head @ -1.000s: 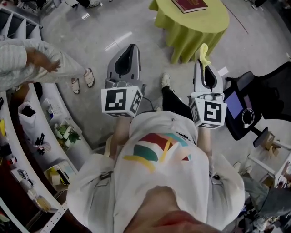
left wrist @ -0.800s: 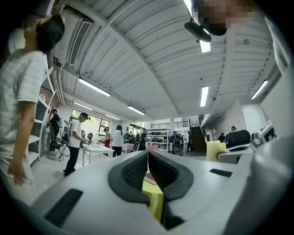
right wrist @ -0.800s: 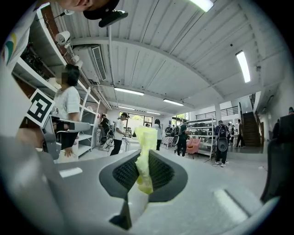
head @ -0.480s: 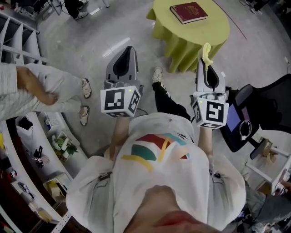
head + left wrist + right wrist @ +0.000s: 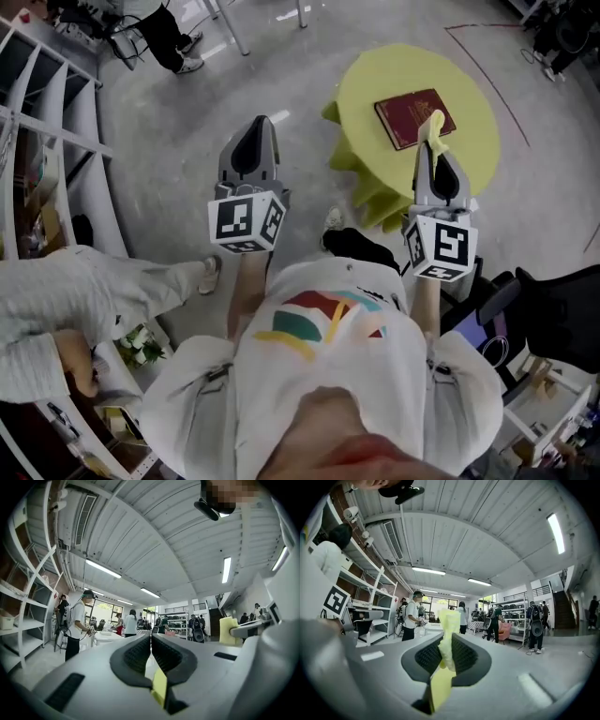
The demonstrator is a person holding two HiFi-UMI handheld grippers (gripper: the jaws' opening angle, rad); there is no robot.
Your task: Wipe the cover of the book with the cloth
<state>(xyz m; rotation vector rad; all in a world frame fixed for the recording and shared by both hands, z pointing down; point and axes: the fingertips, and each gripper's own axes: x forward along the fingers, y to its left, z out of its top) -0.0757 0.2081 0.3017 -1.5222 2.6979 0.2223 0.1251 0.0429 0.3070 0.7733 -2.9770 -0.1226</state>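
Yellow cloth (image 5: 449, 623) is clamped in our right gripper (image 5: 434, 148), left gripper (image 5: 254, 131) closed on nothing, both short of the red book (image 5: 414, 118) on the green table (image 5: 375, 75), so we judge wiping unstarted.

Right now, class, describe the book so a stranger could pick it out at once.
Find the round table draped in yellow-green, ahead of the right tool. The book lies flat on its top. Its dark red cover sets it apart from the pale yellow cloth in that tool.
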